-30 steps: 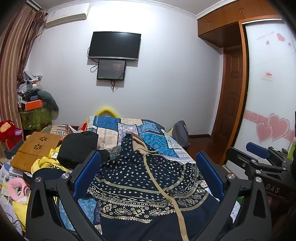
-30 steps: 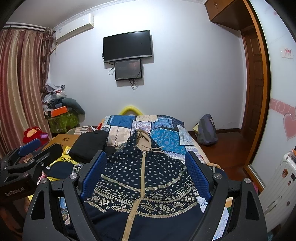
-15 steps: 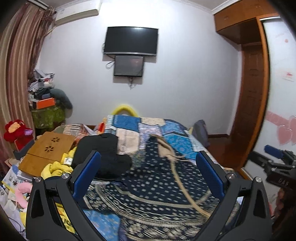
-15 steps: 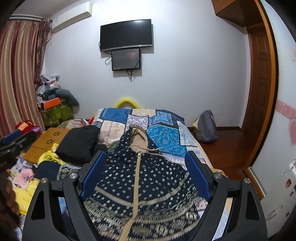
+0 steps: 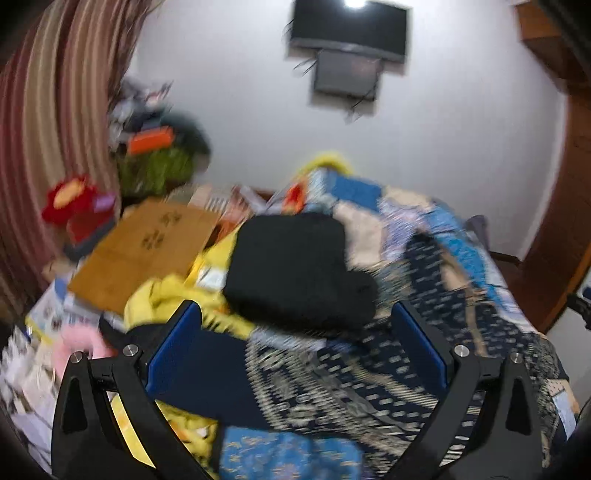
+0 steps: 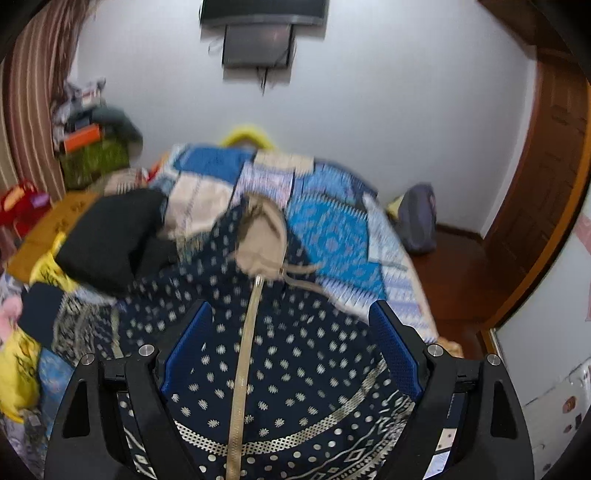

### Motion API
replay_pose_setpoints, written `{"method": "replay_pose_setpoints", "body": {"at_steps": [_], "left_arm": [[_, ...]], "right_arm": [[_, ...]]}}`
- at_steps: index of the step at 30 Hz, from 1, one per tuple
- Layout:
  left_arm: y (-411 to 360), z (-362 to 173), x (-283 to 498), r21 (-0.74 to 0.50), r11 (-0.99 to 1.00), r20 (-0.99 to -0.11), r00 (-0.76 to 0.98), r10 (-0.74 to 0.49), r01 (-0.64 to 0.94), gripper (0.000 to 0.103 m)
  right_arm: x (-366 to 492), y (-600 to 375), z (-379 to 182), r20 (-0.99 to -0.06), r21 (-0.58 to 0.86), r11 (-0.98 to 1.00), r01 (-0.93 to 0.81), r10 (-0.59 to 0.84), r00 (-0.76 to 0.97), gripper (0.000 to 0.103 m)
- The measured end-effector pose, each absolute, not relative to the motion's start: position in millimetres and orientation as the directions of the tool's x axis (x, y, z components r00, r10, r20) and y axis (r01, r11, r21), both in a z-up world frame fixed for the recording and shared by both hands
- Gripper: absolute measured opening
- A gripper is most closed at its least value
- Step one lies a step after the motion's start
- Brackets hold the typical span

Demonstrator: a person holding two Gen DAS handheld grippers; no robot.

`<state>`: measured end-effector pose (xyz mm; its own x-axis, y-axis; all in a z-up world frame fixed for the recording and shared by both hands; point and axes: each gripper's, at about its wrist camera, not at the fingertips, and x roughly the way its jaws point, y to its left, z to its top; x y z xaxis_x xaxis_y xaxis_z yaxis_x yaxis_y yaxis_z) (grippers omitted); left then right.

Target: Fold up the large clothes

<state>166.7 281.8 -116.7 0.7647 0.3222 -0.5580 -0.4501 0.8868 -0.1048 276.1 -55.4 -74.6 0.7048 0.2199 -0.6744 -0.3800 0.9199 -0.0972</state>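
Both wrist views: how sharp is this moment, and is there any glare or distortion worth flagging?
Left wrist view: heavy motion blur across the bed, hoodie and black garment, a glare spot on the TV, only the left gripper crisp. Right wrist view: milder blur, the hoodie's zip readable, the right gripper sharp. Both show fisheye bending and dark corners.

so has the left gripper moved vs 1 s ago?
Yes. The left gripper has swung left and dipped: the wall TV sits higher and further right, with the black folded garment now centred.
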Motion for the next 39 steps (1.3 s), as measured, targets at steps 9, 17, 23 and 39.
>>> {"method": "replay_pose_setpoints", "body": {"at_steps": [9,17,23,39], "left_arm": [[390,-224,144,-0.321,0.736,-0.771,0.616,0.163,-0.596,0.103],[430,-280,110,-0.511,0.561,-0.785,0.619,0.004,-0.651,0.099],[445,-305,110,-0.567,0.487,-0.772,0.635,-0.031,-0.665,0.078],[428,-237,153,-0.232,0.676,-0.804,0.530,0.272,-0.699,0.005]], "right_arm": [[296,-27,-128,-0.792,-0.118,0.885,-0.451,0.191,0.580,0.084],[302,-17,-142,-0.815,-0.126,0.872,-0.473,0.180,0.551,0.085],[308,-19,-152,-0.833,-0.112,0.881,-0.459,0.168,0.527,0.085],[301,-29,-146,-0.827,-0.127,0.881,-0.455,0.159,0.539,0.084]]}}
